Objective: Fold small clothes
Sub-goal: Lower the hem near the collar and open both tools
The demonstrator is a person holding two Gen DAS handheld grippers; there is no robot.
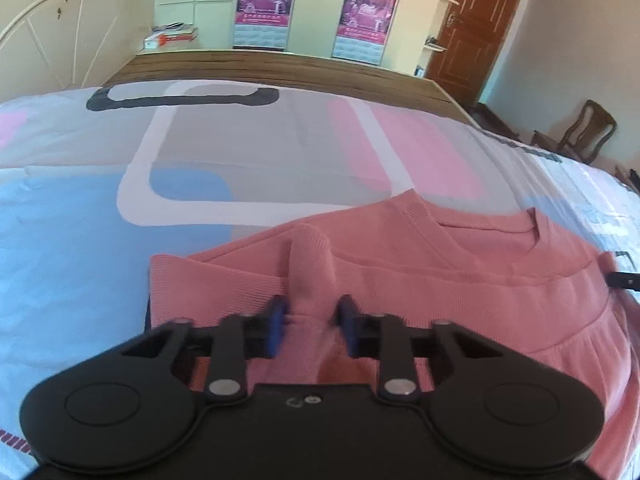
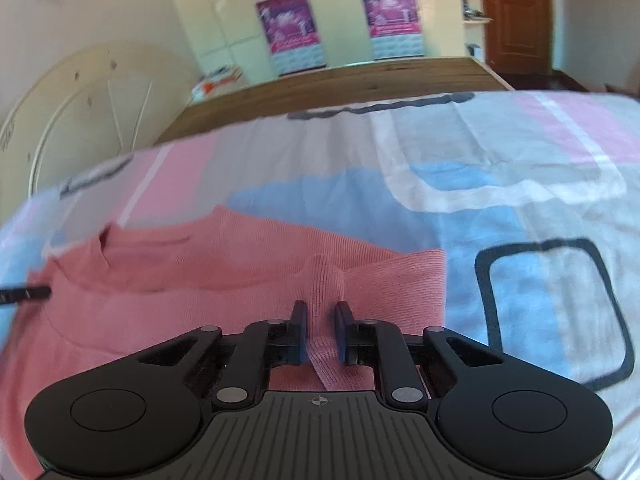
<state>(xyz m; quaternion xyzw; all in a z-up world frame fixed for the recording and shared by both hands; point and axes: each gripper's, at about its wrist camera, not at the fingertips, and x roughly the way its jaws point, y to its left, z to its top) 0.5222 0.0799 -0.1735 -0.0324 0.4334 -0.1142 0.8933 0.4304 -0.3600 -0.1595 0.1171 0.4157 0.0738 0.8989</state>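
A pink knitted sweater lies on the bed, its neckline facing away from me. My left gripper is shut on a bunched fold of the sweater near its left side. In the right wrist view the same sweater fills the lower left, and my right gripper is shut on a pinched ridge of its fabric near the right edge. The tip of the other gripper shows at the frame edge in each view: at the right edge in the left wrist view and at the left edge in the right wrist view.
The bedsheet has grey, blue, pink and white shapes. A wooden bed end lies beyond it, with wardrobes, posters and a brown door behind. A chair stands at the right. A white headboard is at the left.
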